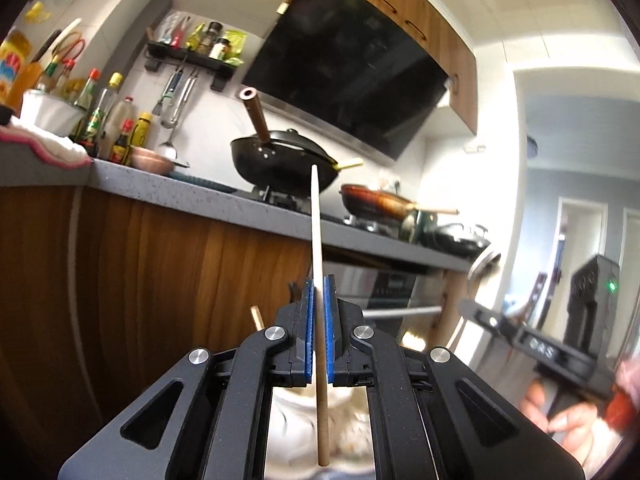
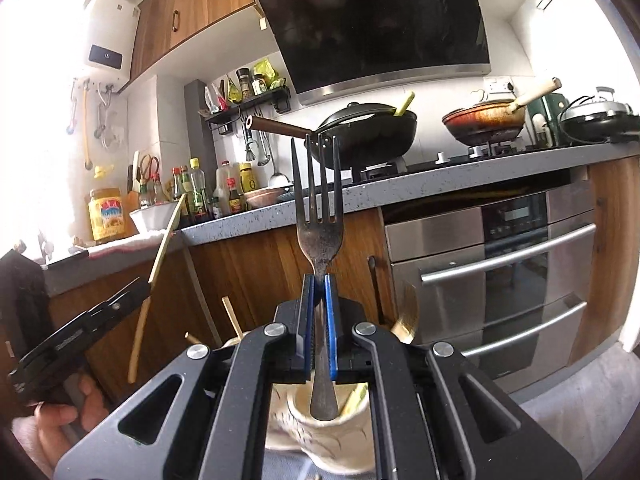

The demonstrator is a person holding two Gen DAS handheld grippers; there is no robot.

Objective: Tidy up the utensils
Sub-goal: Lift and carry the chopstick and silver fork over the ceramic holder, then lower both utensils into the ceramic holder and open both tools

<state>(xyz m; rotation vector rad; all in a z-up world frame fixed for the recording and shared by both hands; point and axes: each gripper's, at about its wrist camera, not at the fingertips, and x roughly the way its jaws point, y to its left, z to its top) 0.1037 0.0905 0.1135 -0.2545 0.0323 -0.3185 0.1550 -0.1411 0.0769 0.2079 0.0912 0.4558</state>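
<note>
My left gripper [image 1: 319, 292] is shut on a pale wooden chopstick [image 1: 317, 224] that stands upright between the blue pads. It also shows at the left of the right wrist view [image 2: 136, 294], with the chopstick [image 2: 164, 248] slanting through it. My right gripper [image 2: 319, 282] is shut on a dark metal fork [image 2: 318, 208], tines up. It shows blurred at the right of the left wrist view [image 1: 466, 306]. A cream ceramic utensil holder [image 2: 320, 432] sits just below the right gripper, with the fork's handle end over its mouth. More sticks [image 2: 232, 316] and a gold spoon [image 2: 406, 320] stand nearby.
A grey countertop [image 2: 440, 180] runs across with a black wok [image 2: 368, 132], a red pan [image 2: 484, 120], sauce bottles [image 2: 200, 192] and a white bowl [image 2: 154, 216]. Below are wooden cabinet fronts [image 1: 160, 264] and a steel oven [image 2: 500, 272]. A range hood [image 2: 376, 20] hangs above.
</note>
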